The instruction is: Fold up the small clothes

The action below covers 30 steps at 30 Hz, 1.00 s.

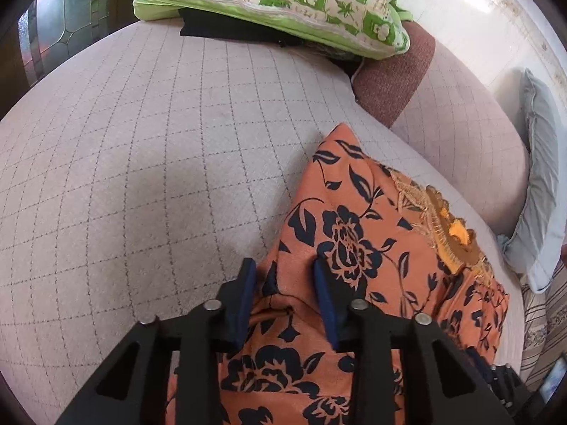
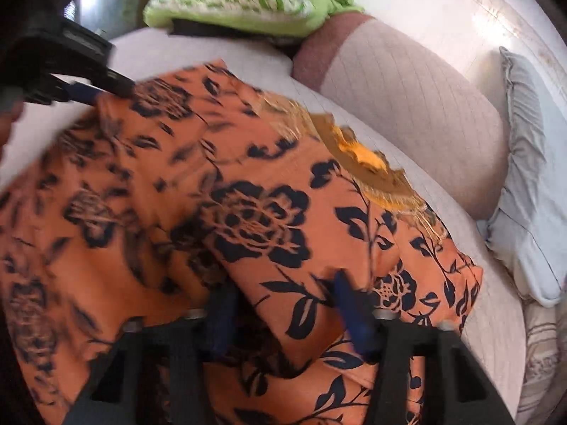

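The orange garment (image 1: 358, 248), printed with dark blue flowers and leaves, lay on the quilted pinkish bed cover (image 1: 141, 163), and everything else is best placed from it. Its gold embroidered neckline (image 1: 443, 226) lay on the side nearest the bolster.

The left gripper (image 1: 285, 283) stood over the garment's near edge with its blue pads set apart. A fold of the orange cloth rose between them, but I could not tell whether the pads were pressing it or merely straddling it. In the right wrist view the same tool showed at the garment's far left corner, its tips touching the cloth there.

The right gripper (image 2: 283, 304) stood lower on the garment, its pads also apart with a thick folded layer of cloth between them; that view was blurred, so whether the cloth was pinched I could not tell.

Beyond the garment, at the far end of the bed, lay a green and cream patterned pillow (image 1: 283, 0) resting on a dark folded item (image 1: 226, 30). Between the pillow and the garment a bolster with a brownish end (image 1: 393, 81) ran along the garment's right side, close to the neckline. Past the bolster a pale grey pillow (image 1: 542, 184) leaned by the white wall (image 1: 478, 3).
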### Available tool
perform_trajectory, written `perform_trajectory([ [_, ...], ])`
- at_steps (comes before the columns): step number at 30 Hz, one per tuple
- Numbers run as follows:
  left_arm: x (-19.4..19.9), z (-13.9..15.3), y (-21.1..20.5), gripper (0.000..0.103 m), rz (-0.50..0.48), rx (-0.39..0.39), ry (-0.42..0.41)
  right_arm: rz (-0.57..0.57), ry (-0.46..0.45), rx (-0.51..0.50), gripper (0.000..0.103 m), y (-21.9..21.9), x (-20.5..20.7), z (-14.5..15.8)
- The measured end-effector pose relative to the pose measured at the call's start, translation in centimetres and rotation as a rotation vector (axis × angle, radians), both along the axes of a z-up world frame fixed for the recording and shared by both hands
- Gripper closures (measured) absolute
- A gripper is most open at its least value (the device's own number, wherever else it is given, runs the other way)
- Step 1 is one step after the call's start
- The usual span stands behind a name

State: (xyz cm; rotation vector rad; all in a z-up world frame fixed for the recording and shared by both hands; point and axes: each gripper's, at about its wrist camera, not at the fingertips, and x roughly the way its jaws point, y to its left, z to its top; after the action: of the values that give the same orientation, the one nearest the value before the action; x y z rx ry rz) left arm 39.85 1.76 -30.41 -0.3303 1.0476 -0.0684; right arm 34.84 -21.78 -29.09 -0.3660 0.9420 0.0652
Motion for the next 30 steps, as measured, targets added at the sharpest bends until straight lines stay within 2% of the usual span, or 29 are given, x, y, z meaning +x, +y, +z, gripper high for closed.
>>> perform_trajectory([
  [1,0.2,-0.3,0.0,0.071,0.004,-0.006,0.003,-0.027,-0.017,0.043,0.085,-0.8,0.0,0.6],
  [2,0.2,-0.3,0.3,0.071,0.011,-0.018,0.005,-0.063,-0.029,0.090,0.092,-1.7,0.2,1.2],
  [5,0.2,-0.3,0.5,0.072,0.009,-0.015,0.003,-0.255,-0.060,0.353,0.093,-7.9,0.3,3.7],
  [7,0.1,-0.1,0.5,0.073,0.000,-0.003,0.003,-0.399,-0.039,0.529,0.093,-12.7,-0.2,4.2],
  [9,0.0,0.1,0.5,0.075,-0.006,0.013,0.001,-0.505,0.021,0.688,0.093,-16.5,-1.1,3.4],
  [11,0.0,0.4,0.6,0.078,-0.002,0.019,0.002,-0.589,0.150,0.856,0.091,-19.5,-2.0,1.3],
  [12,-0.1,0.5,0.8,0.083,0.003,0.030,0.002,-0.613,0.214,0.927,0.091,-20.5,-2.4,0.2],
  [13,-0.2,0.8,1.1,0.089,0.017,0.050,-0.002,-0.651,0.274,0.978,0.091,-21.6,-2.9,-0.9],
  [15,-0.3,1.2,1.8,0.094,0.054,0.099,-0.006,-0.710,0.290,1.042,0.090,-23.6,-3.9,-1.6],
  [17,-0.3,1.3,2.8,0.094,0.083,0.110,-0.003,-0.742,0.246,1.054,0.090,-25.5,-4.9,-0.8],
  [19,-0.5,1.5,3.8,0.094,0.108,0.071,-0.003,-0.780,0.165,1.008,0.090,-27.0,-5.5,0.9],
  [22,-1.0,2.9,3.5,0.094,0.096,0.056,-0.075,-0.819,-0.004,0.892,0.090,-27.7,-6.6,3.2],
  [24,-1.6,3.7,2.2,0.094,0.046,0.052,-0.121,-0.772,-0.086,0.860,0.087,-27.1,-6.5,4.4],
  [27,-1.9,3.7,-0.6,0.094,-0.068,0.058,-0.134,-0.623,-0.047,0.889,0.087,-24.5,-4.6,4.5],
  [30,-1.7,2.6,-3.3,0.094,-0.144,0.116,-0.104,-0.501,0.028,0.885,0.087,-21.1,-2.4,3.0],
])
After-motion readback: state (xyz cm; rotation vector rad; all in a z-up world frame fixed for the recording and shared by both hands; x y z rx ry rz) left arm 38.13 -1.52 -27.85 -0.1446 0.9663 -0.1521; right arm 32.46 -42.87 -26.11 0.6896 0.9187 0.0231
